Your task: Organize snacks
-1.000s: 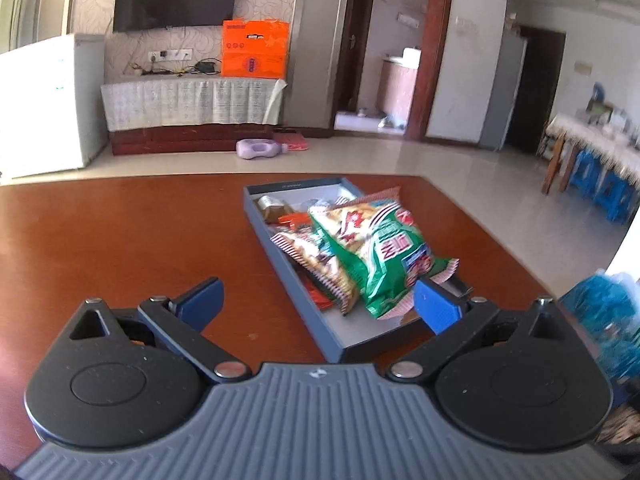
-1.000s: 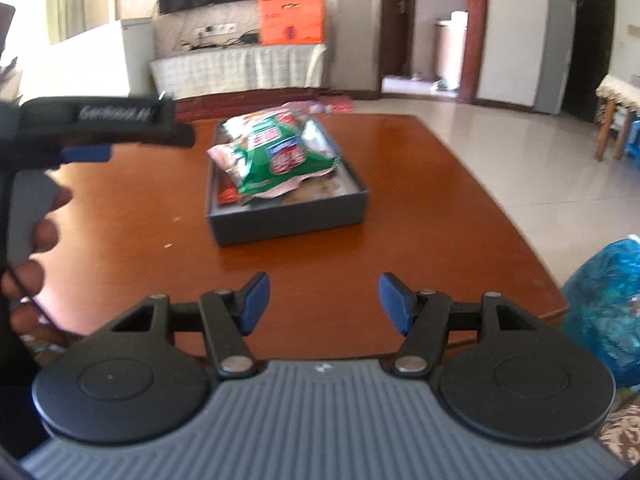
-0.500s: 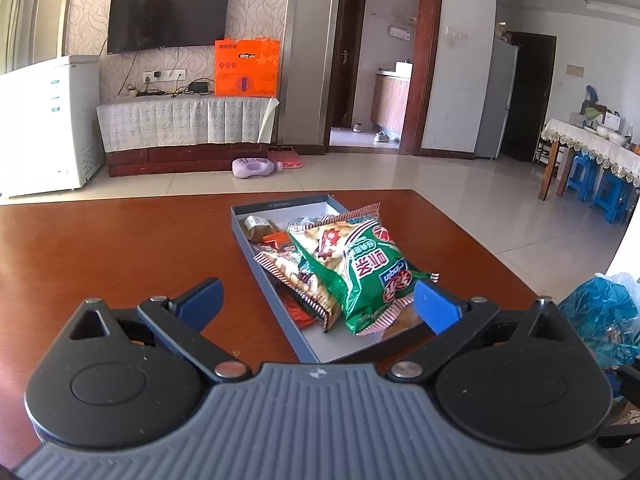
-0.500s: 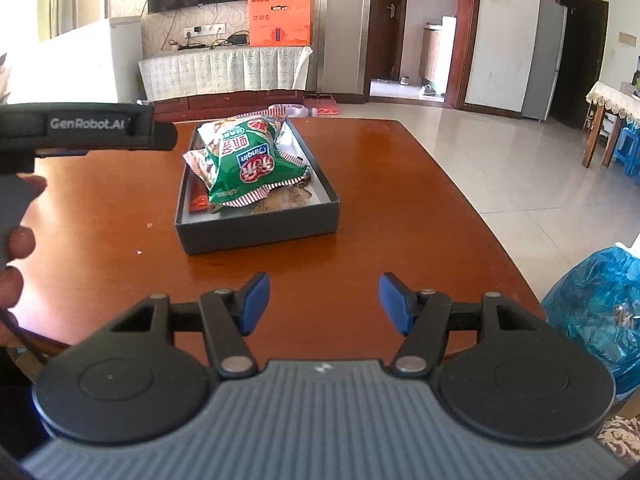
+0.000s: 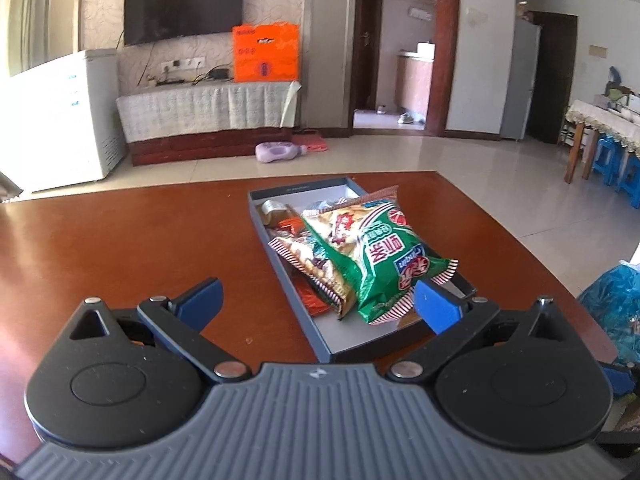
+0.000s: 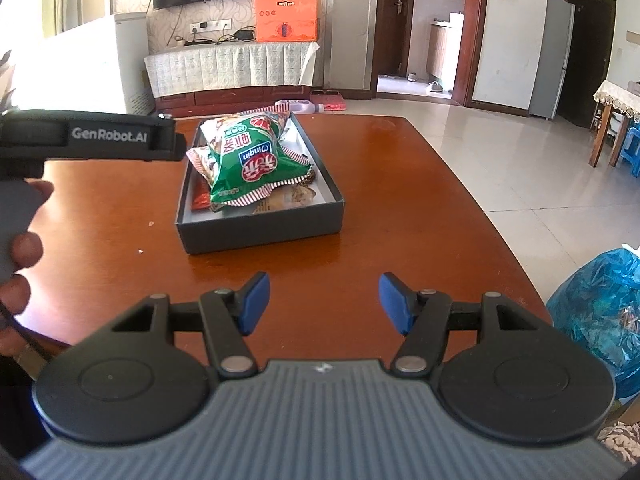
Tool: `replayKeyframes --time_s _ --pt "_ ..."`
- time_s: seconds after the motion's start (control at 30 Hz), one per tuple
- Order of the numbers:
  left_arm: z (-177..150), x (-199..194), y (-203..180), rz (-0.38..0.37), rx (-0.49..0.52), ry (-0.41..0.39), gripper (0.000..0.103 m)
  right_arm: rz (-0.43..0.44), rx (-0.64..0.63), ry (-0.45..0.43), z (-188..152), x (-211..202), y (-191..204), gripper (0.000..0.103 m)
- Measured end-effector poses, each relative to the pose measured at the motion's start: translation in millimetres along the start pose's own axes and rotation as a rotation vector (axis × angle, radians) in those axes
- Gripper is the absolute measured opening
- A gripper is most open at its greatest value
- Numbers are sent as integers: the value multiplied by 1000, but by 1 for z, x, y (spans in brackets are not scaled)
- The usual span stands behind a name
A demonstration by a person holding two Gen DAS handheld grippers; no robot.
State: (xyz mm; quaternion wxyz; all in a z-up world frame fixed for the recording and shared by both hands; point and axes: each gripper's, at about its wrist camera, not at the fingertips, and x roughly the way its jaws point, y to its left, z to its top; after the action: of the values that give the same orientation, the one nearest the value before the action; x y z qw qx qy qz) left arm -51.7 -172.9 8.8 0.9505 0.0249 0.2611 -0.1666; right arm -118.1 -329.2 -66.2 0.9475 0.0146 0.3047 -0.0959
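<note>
Fig.: two hand-held claws over a reddish-brown wooden counter [image 6: 400, 200], w/ snacks in a box.

L claw [image 5: 316, 304]: jaws spread wide, blue pads apart, nothing between them; it hangs above the counter at the near end of the box, its right pad in front of the box's near right corner. Seen from the right wrist view, its black body [image 6: 88, 136] sits at left, a person's hand [image 6: 18, 256] wrapped on the grey grip.

R claw [image 6: 324, 302]: jaws partly spread, empty, over bare counter, short of the box's near wall and not touching it.

Dark grey shallow box [image 6: 260, 236]: rests on the counter approx. mid-surface, long axis running away from the viewer. Inside: green snack bag [image 5: 376, 256] w/ red-white striped edges lying on top, tilted; beneath it a brownish snack bag [image 5: 316, 264], an orange-red packet [image 5: 310, 300] and a small gold-wrapped item [image 5: 276, 210] toward the far end.

Bkgd: blue plastic bag [image 6: 600, 304] off the counter's right edge; orange carton [image 5: 266, 54] on a cloth-covered TV stand [image 5: 208, 110]; wall TV [image 5: 184, 10]; white chest freezer [image 5: 60, 116].
</note>
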Motion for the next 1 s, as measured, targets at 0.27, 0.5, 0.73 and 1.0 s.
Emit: replayKeyframes --time_s 0.27,0.5,0.73,1.0 --pt "2 -6 4 33 -42 -27 103 4 -3 2 1 1 1 63" --pt "-1 -6 1 54 -25 -26 103 4 -6 1 0 0 1 63" --pt "-4 -7 -2 55 -13 -20 103 4 -6 0 0 0 1 63" --pt "-6 -8 -4 49 0 -16 103 8 0 2 0 0 0 63"
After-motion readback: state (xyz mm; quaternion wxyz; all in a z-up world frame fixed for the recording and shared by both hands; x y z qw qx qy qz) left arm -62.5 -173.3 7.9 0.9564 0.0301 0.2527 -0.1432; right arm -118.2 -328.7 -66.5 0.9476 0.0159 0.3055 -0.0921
